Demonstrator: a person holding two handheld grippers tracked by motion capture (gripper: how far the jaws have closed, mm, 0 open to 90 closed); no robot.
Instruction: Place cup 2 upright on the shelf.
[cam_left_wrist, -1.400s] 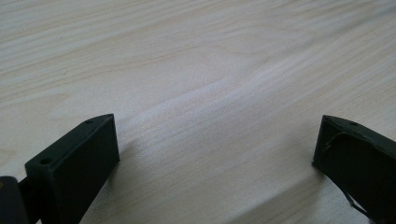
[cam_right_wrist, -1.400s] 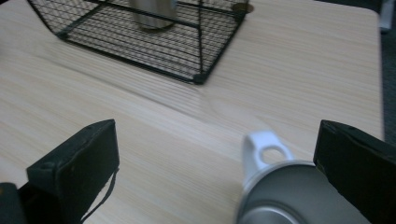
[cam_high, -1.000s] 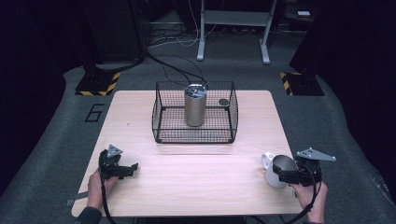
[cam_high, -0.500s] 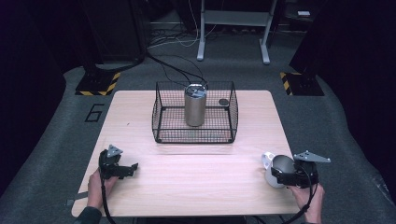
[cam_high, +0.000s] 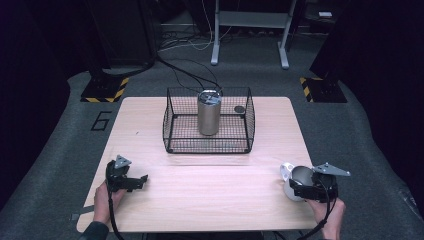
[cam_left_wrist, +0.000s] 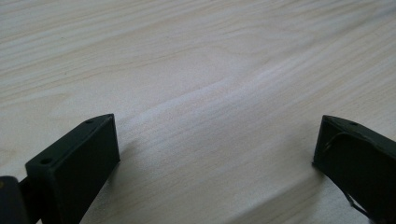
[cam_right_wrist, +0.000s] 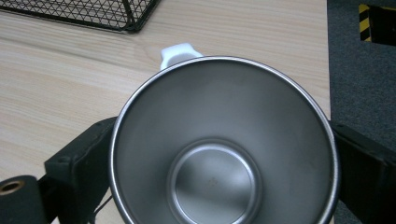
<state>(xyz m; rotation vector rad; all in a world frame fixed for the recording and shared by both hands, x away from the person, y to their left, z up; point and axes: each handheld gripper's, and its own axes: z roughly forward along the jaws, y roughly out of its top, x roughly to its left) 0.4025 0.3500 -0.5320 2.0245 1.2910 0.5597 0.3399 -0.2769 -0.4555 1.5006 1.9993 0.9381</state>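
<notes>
Right gripper (cam_high: 300, 184) shifted slightly left, clamped on upright steel mug (cam_right_wrist: 223, 148), white handle (cam_right_wrist: 178, 54) toward wire basket (cam_high: 209, 146), left gripper (cam_left_wrist: 215, 154) apart, empty.

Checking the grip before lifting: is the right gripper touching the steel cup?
Touching. In the right gripper view, both jaws of the right gripper press the steel cup at its sides.

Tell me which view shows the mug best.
Right gripper view: the mug looms close between that hand-held gripper's jaws, with its steel inside and white handle plain. High view has it small at the right hand-held gripper. Left gripper view gives table, no mug.
</notes>
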